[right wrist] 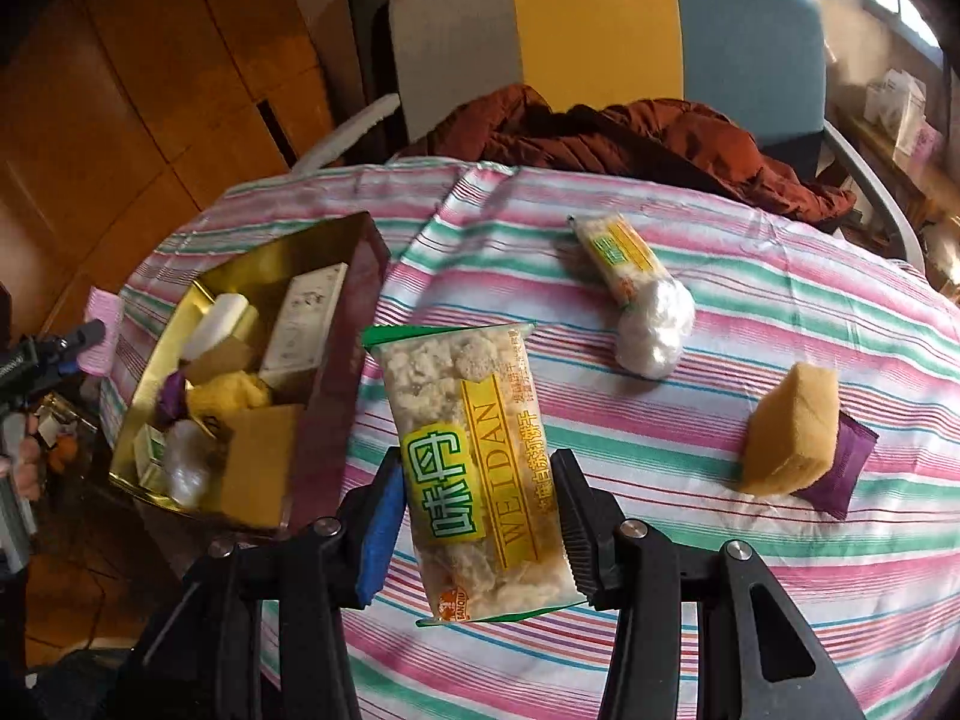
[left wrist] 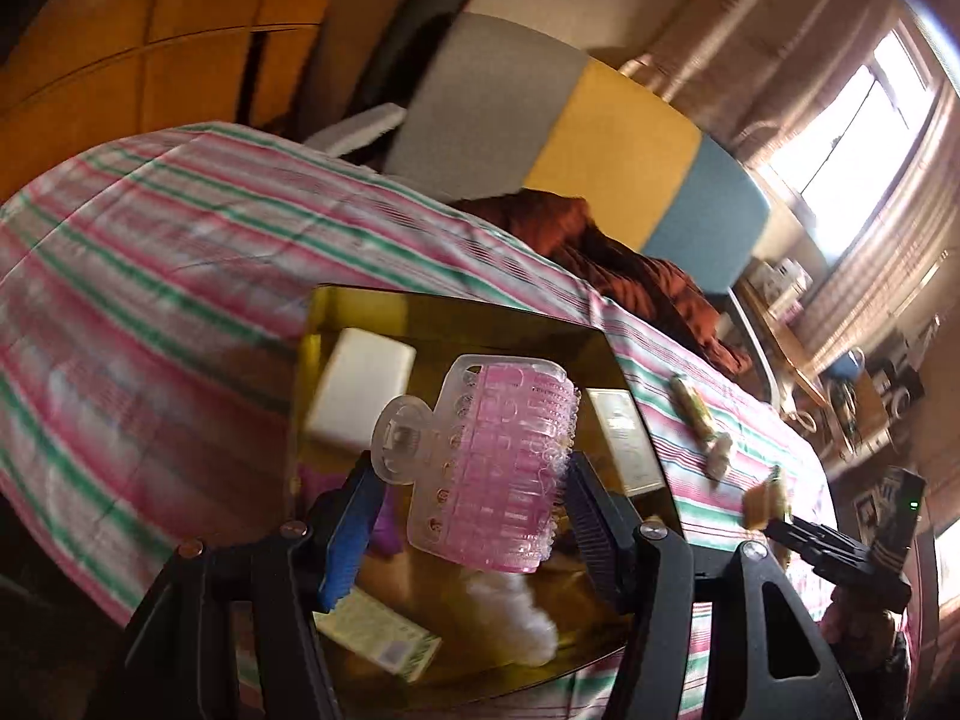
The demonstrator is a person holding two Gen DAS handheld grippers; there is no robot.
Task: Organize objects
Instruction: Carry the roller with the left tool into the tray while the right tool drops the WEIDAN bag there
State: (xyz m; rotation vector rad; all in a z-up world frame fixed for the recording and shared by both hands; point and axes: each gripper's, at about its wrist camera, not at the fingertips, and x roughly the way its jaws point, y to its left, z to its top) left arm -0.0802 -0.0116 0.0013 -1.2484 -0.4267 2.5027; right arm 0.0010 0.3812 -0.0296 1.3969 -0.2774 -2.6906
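Note:
My left gripper [left wrist: 465, 516] is shut on a pink hair roller with a clear clip [left wrist: 486, 468] and holds it above the gold box [left wrist: 312, 324], which holds a white block [left wrist: 360, 396], small cartons and a cotton ball. My right gripper [right wrist: 477, 516] is shut on a clear snack packet with a yellow-green label [right wrist: 474, 468], held above the striped tablecloth [right wrist: 690, 528]. The gold box [right wrist: 336, 234] lies to its left in the right wrist view. The left gripper with the roller [right wrist: 102, 330] shows at that view's left edge.
On the cloth lie a second snack packet [right wrist: 618, 258], a white cotton ball [right wrist: 657, 327], a yellow sponge [right wrist: 789, 438] and a purple sachet [right wrist: 843, 468]. A grey-yellow-blue chair [right wrist: 600, 30] with a brown jacket [right wrist: 630, 132] stands behind the table.

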